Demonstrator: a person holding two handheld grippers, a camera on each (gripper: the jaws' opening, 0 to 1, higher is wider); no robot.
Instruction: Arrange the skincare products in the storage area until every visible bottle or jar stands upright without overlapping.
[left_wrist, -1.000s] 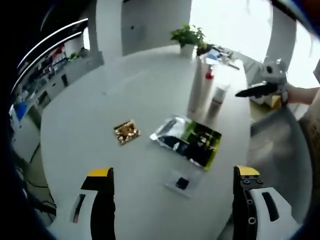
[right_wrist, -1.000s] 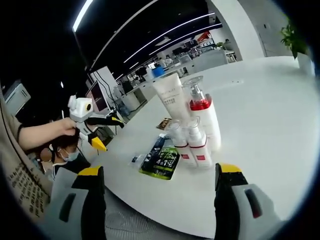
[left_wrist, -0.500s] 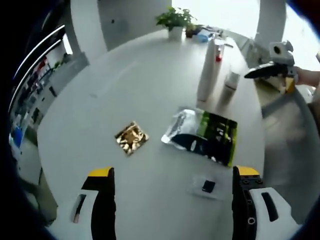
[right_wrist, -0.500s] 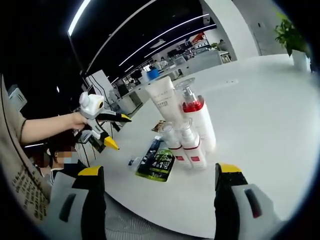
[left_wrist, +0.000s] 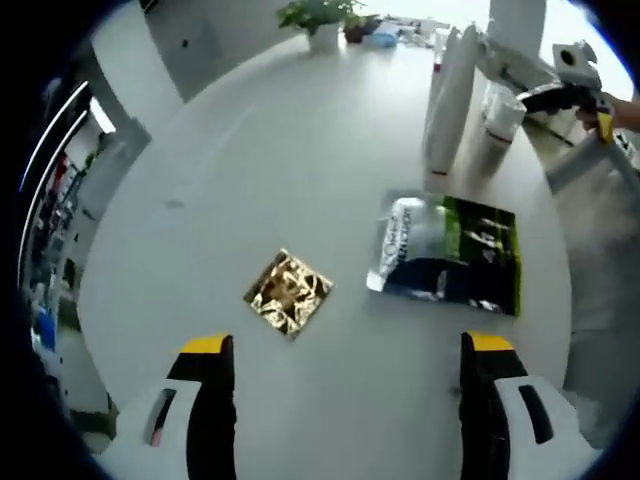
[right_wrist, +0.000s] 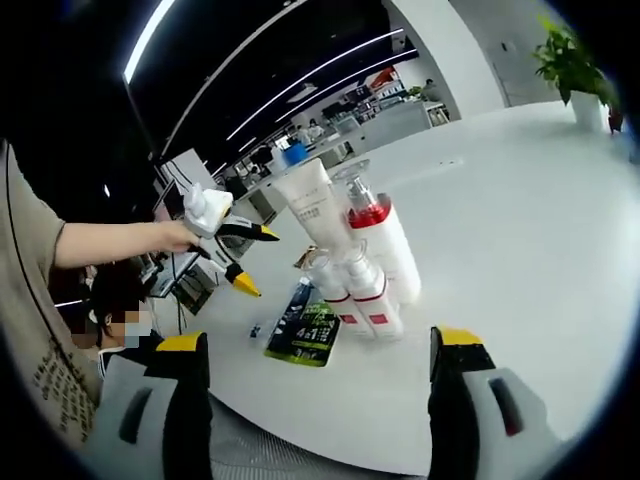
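Several skincare products stand upright in a tight cluster on the round white table (right_wrist: 520, 230): a tall white tube (right_wrist: 312, 200), a pump bottle with a red band (right_wrist: 385, 235) and two small white bottles (right_wrist: 330, 295) (right_wrist: 368, 298). In the left gripper view the tube (left_wrist: 450, 100) and a small bottle (left_wrist: 500, 115) stand at the far right. My left gripper (left_wrist: 347, 344) hovers open over the table, just short of a gold sachet (left_wrist: 288, 293). My right gripper (right_wrist: 318, 342) is open, off the table's edge, short of the cluster.
A green, black and silver packet (left_wrist: 450, 250) lies flat near the bottles, also visible as the packet (right_wrist: 308, 328) in the right gripper view. A small clear sachet (right_wrist: 258, 329) lies beside it. A potted plant (left_wrist: 315, 18) stands at the far edge. A person's hand holds the left gripper (right_wrist: 253, 258).
The left gripper has moved forward over the table, bringing the gold sachet and packet closer; the small clear sachet has slipped out of its view. The bottles have not moved.
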